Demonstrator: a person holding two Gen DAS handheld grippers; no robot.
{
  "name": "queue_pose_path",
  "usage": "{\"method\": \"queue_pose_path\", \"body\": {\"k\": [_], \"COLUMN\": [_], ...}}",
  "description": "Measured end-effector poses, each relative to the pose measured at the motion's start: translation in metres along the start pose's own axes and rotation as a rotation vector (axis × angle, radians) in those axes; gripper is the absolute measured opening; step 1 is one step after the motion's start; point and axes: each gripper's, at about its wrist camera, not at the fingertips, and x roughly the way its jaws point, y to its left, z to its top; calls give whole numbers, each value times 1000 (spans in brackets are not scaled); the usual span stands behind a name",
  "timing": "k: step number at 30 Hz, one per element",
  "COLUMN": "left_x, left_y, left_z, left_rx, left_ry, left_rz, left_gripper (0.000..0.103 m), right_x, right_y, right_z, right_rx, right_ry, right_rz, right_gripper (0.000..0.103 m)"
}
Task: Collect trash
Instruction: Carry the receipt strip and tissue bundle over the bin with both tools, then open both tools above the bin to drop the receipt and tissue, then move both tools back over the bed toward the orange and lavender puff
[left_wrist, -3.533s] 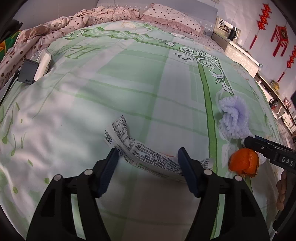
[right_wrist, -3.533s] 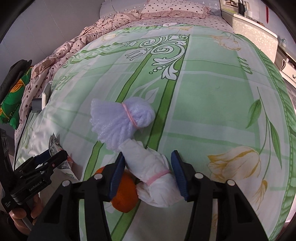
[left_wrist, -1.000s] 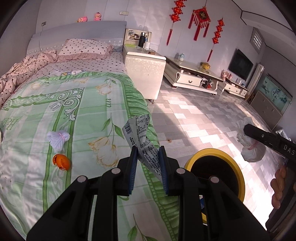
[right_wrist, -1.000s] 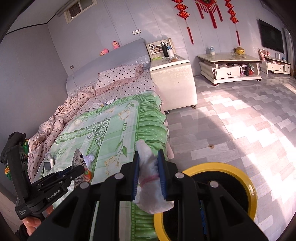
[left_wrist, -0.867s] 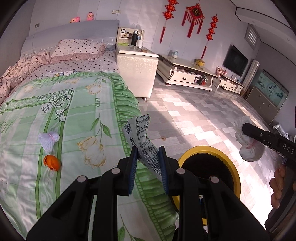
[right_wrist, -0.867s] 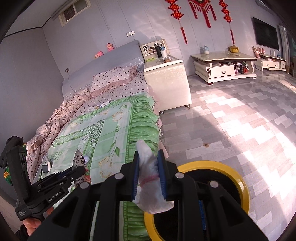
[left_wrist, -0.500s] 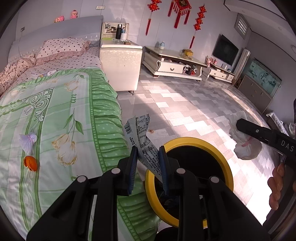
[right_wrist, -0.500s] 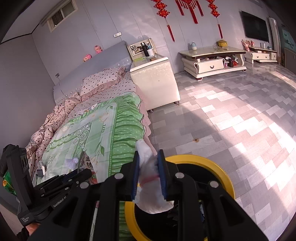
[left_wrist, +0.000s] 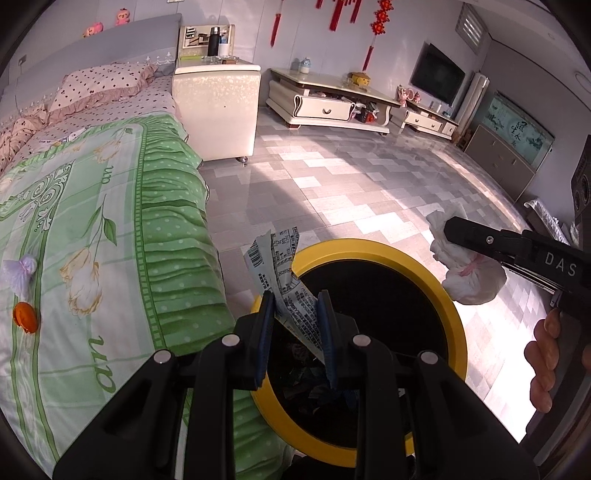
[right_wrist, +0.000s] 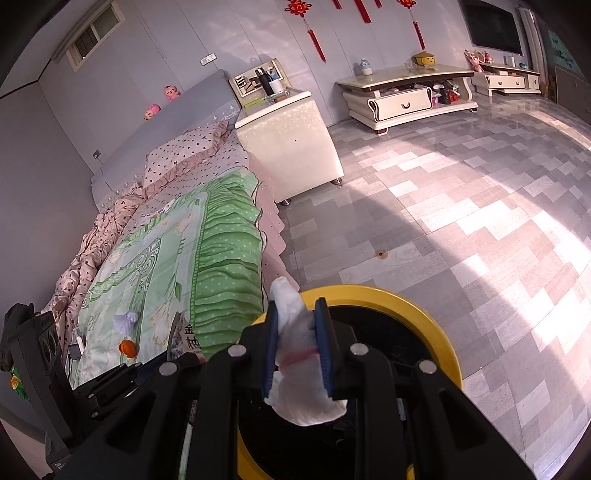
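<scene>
My left gripper (left_wrist: 295, 314) is shut on a printed plastic wrapper (left_wrist: 280, 269) and holds it over the near edge of a yellow-rimmed trash bin (left_wrist: 436, 295). My right gripper (right_wrist: 297, 321) is shut on a white tissue bundle tied with a pink band (right_wrist: 299, 369), above the same bin (right_wrist: 439, 332). In the left wrist view the bundle (left_wrist: 469, 273) hangs at the bin's right rim. An orange peel (left_wrist: 25, 316) and a lilac foam net (left_wrist: 20, 269) lie on the green bedspread (left_wrist: 110, 258).
The bed edge (right_wrist: 236, 258) runs close to the bin's left side. A white nightstand (left_wrist: 218, 107) stands by the bed head. A low TV cabinet (left_wrist: 328, 103) lines the far wall. Grey tiled floor (left_wrist: 351, 177) spreads beyond the bin.
Both grippers swung from the bed to above the trash bin, carrying the wrapper and the tissue bundle. The bin now sits directly under both.
</scene>
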Motion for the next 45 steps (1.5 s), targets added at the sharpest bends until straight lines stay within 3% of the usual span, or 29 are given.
{"method": "queue_pose_path", "body": {"k": [9,19,22,24,28,33,45], "left_x": [21,16,13,9,2,-6,-35], "left_y": [-5,-5,-4,-1,5,24,109], "left_z": [-9,-7,-7,-7,-7,-6,2], "left_rx": [-2,0,-4,-9,-13,-28,-119], "left_ry": [40,38,36,28,16,3,-43], "left_rz": [-20,-64,-69,-71,-68,-45,62], "left_gripper": [23,24,32,43,52,64,70], "right_x": [13,6,3,1,-1,-1,6], "right_y": [-10,-9,-12,-14,-17,-10,48], "right_z": [-3,-1,0,0,-1,-1,5], "right_rx": [25,23,37,49,71,76,-10], "right_ry": [24,-1,-8,-9,-11,-12,-16], "right_rz": [-12,-39,-58,-67,-84,-77,17], "right_gripper": [19,21,24,26,41,49,56]}}
